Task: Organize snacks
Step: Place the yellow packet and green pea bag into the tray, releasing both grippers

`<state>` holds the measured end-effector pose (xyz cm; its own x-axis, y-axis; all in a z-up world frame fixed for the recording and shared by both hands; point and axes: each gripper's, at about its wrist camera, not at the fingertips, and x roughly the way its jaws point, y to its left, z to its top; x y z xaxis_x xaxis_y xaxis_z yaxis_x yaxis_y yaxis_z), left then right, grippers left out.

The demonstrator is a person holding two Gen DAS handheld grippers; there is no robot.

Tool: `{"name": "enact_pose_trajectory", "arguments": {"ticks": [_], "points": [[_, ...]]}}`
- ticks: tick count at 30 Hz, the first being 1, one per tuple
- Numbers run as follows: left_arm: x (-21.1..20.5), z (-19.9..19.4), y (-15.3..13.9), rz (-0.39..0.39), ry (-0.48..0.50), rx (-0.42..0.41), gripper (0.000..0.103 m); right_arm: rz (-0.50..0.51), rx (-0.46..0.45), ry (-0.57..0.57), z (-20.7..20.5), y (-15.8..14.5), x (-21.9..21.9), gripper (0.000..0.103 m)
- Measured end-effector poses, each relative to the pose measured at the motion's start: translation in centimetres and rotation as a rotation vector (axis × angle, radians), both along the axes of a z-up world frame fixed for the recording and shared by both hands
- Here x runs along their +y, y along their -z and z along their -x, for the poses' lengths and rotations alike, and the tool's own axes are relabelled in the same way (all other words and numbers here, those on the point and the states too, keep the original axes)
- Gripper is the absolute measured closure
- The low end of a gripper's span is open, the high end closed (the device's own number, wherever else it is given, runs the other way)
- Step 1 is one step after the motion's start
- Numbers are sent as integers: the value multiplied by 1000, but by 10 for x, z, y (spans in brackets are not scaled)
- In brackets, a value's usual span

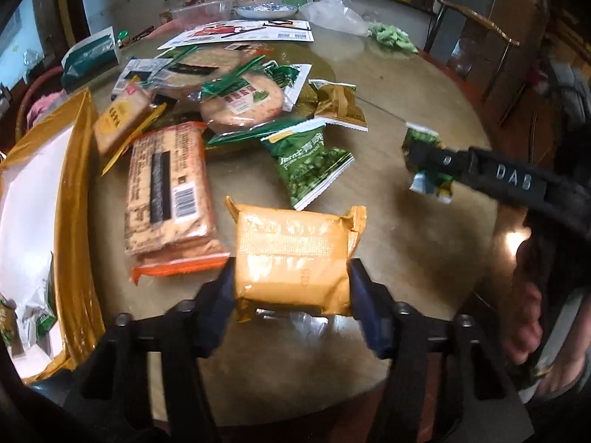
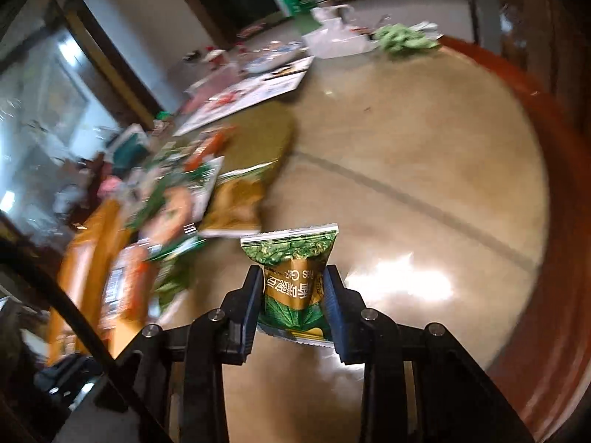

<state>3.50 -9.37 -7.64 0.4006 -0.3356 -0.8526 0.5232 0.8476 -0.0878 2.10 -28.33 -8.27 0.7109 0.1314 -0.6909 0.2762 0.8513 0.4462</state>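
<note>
1. My left claw [image 1: 291, 295] is clamped on a yellow-orange snack pack [image 1: 293, 254], one finger pressed against each short side; the pack lies flat on the surface [image 1: 406, 243] at the near edge of the pile.
2. My right claw [image 2: 293, 295] is closed on a small green pea packet [image 2: 293, 277], squeezing it at the middle so the wrapper bulges above the fingers. In the left wrist view the same packet [image 1: 424, 162] sits at the tip of the right claw [image 1: 430, 160], raised clear of the surface.
3. No other snack touches either claw.
4. Just left of the yellow-orange pack lies a long orange cracker pack [image 1: 168, 199], barcode side up, edges nearly touching.
5. Beyond them lies a green pea bag [image 1: 310, 166], then a heap with a round cracker pack [image 1: 242, 105] on top.
6. A gold-rimmed box [image 1: 74, 199] with a white inside sits at the left edge, a few packets already lying in its near corner.
</note>
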Motion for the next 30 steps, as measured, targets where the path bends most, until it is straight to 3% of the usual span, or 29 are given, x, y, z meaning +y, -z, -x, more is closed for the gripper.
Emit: {"name": "enact_pose_trajectory", "arguments": {"ticks": [3,5,12,17,19,25,27,30], "points": [[13,6,-2,47,-12,36,50,-67,-33,-37,6,3,10,71],[19,15,-3,36,-16,10,52,-45,-25,-53,7,0,20,71],[46,30,-15,117,-46,6,53,-44,-58,-125,21,-7,46,73],[67,31,-33,212,-52,35,53,-27,-105,-178,22,-25,63,74],[82,31,-50,256,-69,9,53,-44,-140,-216,21,-35,73,74],[155,13,-96,296,-244,-113,53,-43,-210,-366,-8,-65,128,74],[181,0,-100,279,-323,-145,53,-65,-198,-405,-23,-66,144,74],[212,-24,-96,263,-401,-126,53,-71,-190,-489,-51,-73,184,74]]}}
